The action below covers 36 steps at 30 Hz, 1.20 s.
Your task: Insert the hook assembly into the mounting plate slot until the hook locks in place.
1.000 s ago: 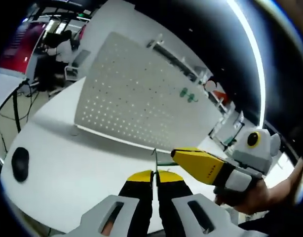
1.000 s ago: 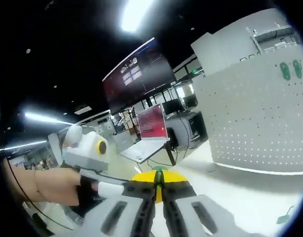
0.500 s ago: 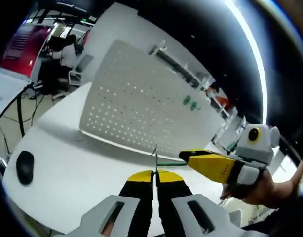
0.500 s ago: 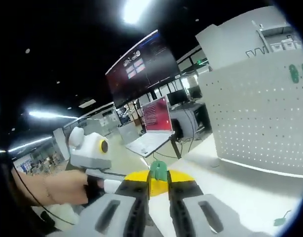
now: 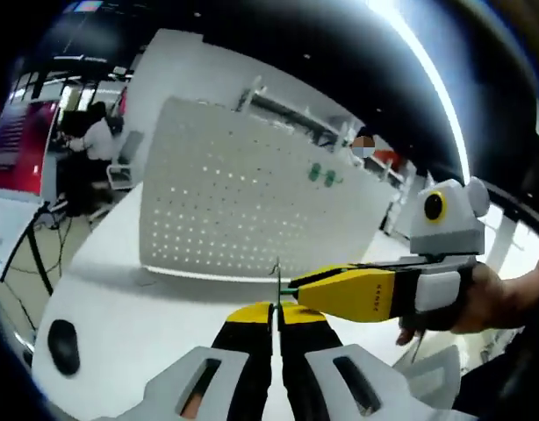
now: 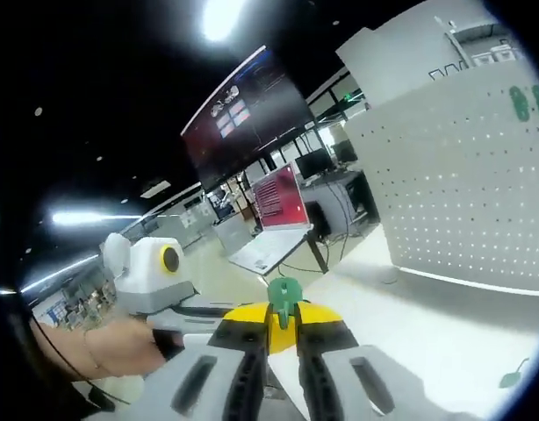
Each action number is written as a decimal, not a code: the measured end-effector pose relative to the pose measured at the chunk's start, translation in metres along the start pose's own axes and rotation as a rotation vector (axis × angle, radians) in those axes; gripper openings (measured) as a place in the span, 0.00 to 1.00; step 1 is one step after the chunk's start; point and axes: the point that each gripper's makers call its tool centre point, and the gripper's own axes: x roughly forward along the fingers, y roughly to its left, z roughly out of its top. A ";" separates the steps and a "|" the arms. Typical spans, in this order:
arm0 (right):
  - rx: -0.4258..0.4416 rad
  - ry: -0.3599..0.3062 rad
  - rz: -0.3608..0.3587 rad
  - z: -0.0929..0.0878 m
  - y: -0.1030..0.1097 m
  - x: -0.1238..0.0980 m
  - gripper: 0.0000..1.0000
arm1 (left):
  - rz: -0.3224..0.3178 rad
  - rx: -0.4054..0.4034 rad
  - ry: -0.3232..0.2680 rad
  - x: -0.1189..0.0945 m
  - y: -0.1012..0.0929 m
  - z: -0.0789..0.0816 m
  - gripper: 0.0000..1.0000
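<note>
Your left gripper (image 5: 276, 317) has its jaws pressed together on a thin metal hook wire (image 5: 277, 279) that stands up between the tips. Your right gripper (image 6: 283, 323) is clamped on a green plastic hook piece (image 6: 283, 294), whose rounded head rises just above the yellow jaw ends. In the left gripper view, the right gripper's tips meet the wire just above your left jaws, so both tools appear to be working on one hook assembly held in the air.

Judged from this, you are at the stage of joining or regripping the assembly; insertion has not begun. The white perforated mounting plate (image 5: 243, 206) stands upright on the white table (image 5: 138, 324), well apart from the jaws. Two green hooks (image 5: 320, 174) already sit high on it. Your next move calls for carrying the assembly to the plate, lining it up square with a slot and pressing until it locks.

A dark mouse (image 5: 63, 344) lies on the table edge, and a small green part (image 6: 511, 378) lies on the table. Beyond are a large wall screen (image 6: 243, 110), a laptop (image 6: 271, 219) and a seated person (image 5: 89, 140).
</note>
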 end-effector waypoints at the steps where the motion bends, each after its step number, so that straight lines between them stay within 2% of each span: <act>1: -0.003 -0.001 -0.001 0.000 0.000 0.000 0.06 | 0.002 0.010 -0.002 0.000 -0.002 0.001 0.01; 4: -0.012 -0.004 -0.011 0.001 -0.002 0.000 0.05 | 0.020 0.068 0.001 0.002 -0.001 0.001 0.01; 8: -0.033 -0.020 -0.019 0.003 -0.002 -0.003 0.02 | 0.016 0.091 -0.004 0.002 -0.003 0.004 0.01; 13: -0.017 -0.046 -0.033 0.004 -0.003 -0.005 0.01 | 0.023 0.107 -0.004 0.002 -0.003 0.005 0.01; 16: -0.018 -0.052 -0.056 0.003 -0.004 -0.007 0.00 | 0.010 0.122 0.004 0.004 -0.005 0.004 0.01; 20: 0.028 -0.079 -0.076 0.005 -0.008 -0.011 0.00 | -0.007 0.126 0.011 0.006 -0.007 0.004 0.02; 25: 0.011 -0.077 -0.082 0.006 -0.007 -0.013 0.00 | -0.030 0.183 0.015 0.006 -0.012 0.005 0.04; 27: 0.000 -0.079 -0.090 0.007 -0.010 -0.015 0.00 | -0.056 0.195 0.023 0.006 -0.016 0.004 0.10; 30: -0.019 -0.084 -0.094 0.013 -0.015 -0.020 0.00 | -0.075 0.195 0.026 0.007 -0.018 0.001 0.25; 34: -0.108 -0.058 -0.092 0.017 -0.019 -0.024 0.00 | -0.109 0.188 0.031 0.009 -0.024 -0.002 0.53; 36: -0.123 -0.050 -0.092 0.018 -0.021 -0.025 0.00 | -0.139 0.179 0.037 0.009 -0.028 -0.004 0.60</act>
